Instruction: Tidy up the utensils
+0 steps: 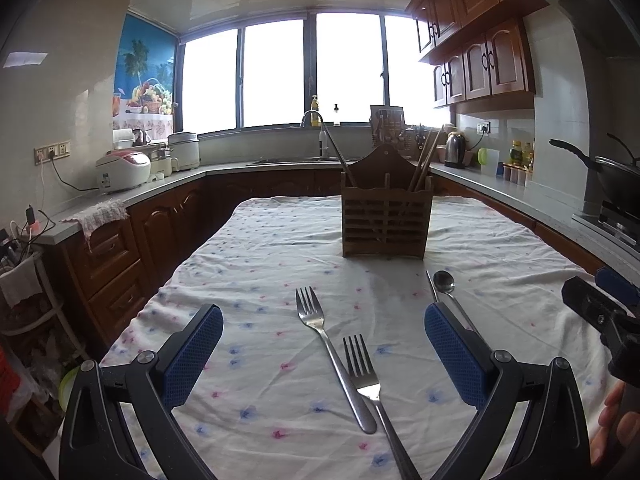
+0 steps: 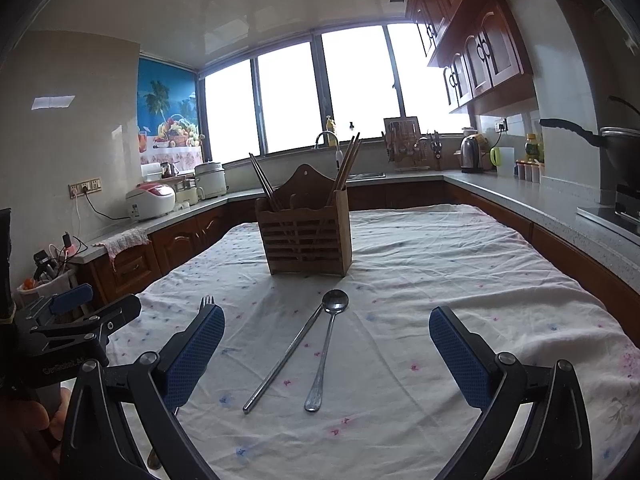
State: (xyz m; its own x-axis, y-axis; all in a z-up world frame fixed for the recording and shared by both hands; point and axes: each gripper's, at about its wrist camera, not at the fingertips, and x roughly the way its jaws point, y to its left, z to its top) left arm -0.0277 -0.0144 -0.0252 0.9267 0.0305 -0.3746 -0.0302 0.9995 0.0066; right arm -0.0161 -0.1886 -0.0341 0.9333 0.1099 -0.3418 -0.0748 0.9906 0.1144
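Observation:
A wooden slatted utensil holder (image 1: 386, 220) stands on the table with chopsticks in it; it also shows in the right wrist view (image 2: 306, 236). Two steel forks lie on the cloth: a far fork (image 1: 328, 348) and a near fork (image 1: 370, 388). A steel spoon (image 2: 326, 344) and a steel chopstick (image 2: 286, 356) lie side by side in front of the holder. My left gripper (image 1: 324, 344) is open above the forks. My right gripper (image 2: 326, 350) is open above the spoon and chopstick.
The table carries a white flowered cloth (image 1: 260, 264). Counters run around it with a rice cooker (image 1: 122, 170), a kettle (image 1: 456, 150) and a wok (image 1: 612, 176). The right gripper shows at the right edge of the left wrist view (image 1: 600, 312).

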